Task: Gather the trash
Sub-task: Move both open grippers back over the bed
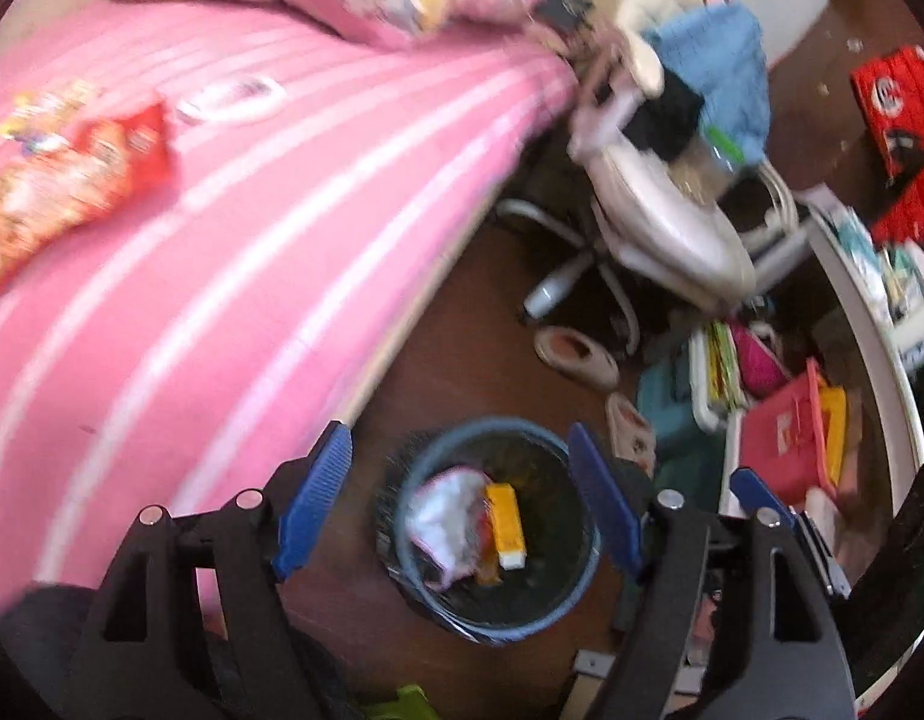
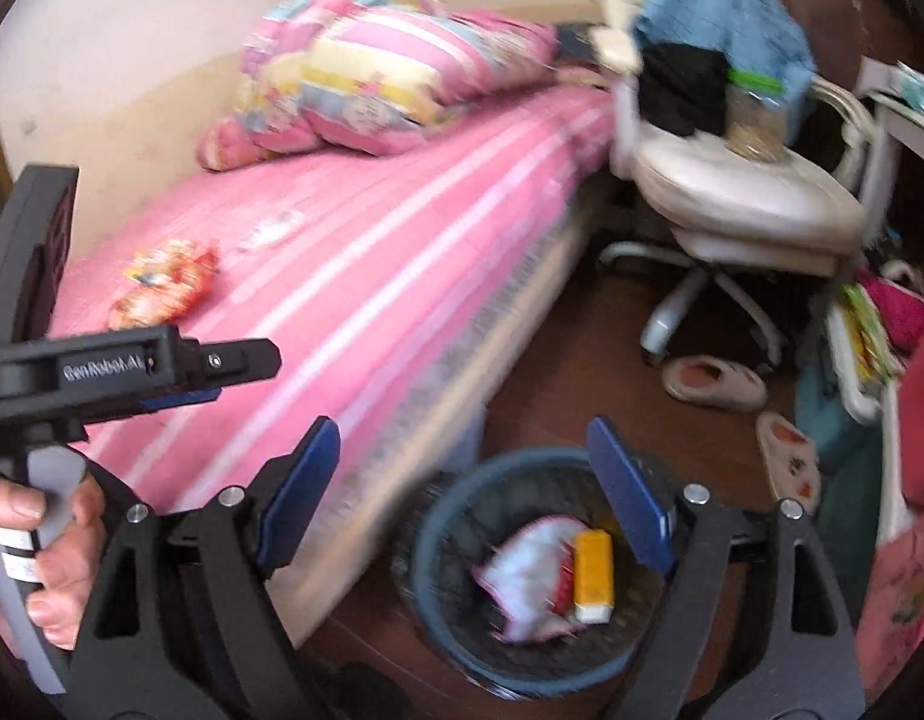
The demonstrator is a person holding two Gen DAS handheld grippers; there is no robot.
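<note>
Both grippers are hanging over the bin (image 1: 489, 540) on the brown floor, jaws spread wide with nothing between them; the left gripper (image 1: 462, 504) and right gripper (image 2: 468, 498) are each framing a crumpled white wrapper (image 1: 444, 522) and a yellow carton (image 1: 507, 525) lying inside it; only the right view is showing a hand (image 2: 54, 546) gripping the left tool's handle; a red snack bag (image 1: 66, 174) is lying farther off on the pink bed (image 1: 252, 240), beside a white wrapper (image 1: 231, 99); only the left view is catching red boxes (image 1: 900, 108) far right; a chair (image 2: 738, 192) is standing beyond, slippers (image 2: 714, 381) before it
</note>
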